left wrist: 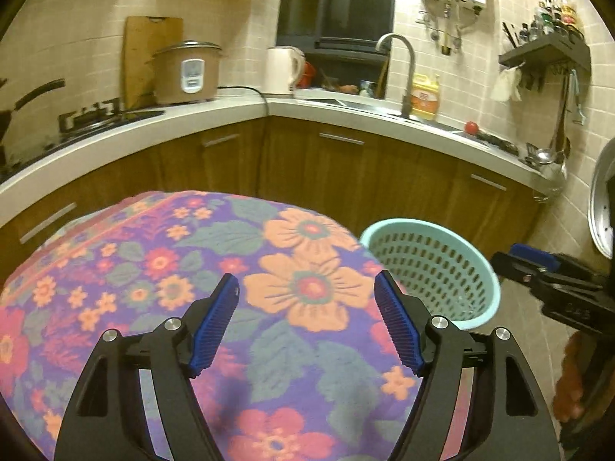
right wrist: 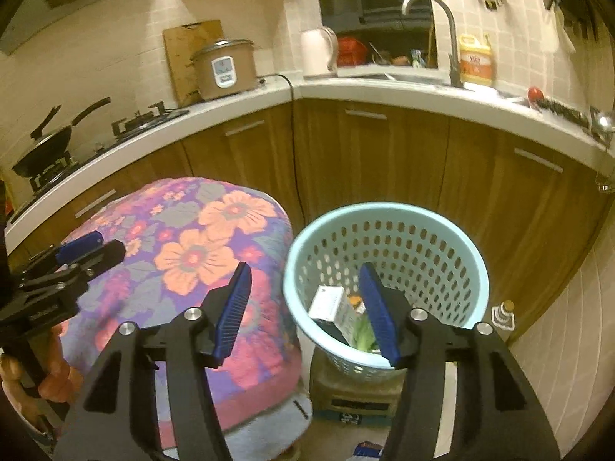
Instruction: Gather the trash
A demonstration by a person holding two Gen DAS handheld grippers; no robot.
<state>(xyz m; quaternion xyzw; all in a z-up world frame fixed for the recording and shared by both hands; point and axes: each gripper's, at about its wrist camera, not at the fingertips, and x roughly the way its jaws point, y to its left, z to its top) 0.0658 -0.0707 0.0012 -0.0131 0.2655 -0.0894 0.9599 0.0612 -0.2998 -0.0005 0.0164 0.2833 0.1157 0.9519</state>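
Both grippers I am holding with tongs apart: the left gripper (left wrist: 306, 320) over the floral cloth (left wrist: 161, 269), the right gripper (right wrist: 305, 309) above the basket (right wrist: 453, 238) containing a carton (right wrist: 326, 303).

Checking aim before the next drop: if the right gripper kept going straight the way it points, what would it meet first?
Probably the near rim of the light blue perforated basket, though the open right gripper straddles its left edge and the flowered cloth, so depth is unclear.
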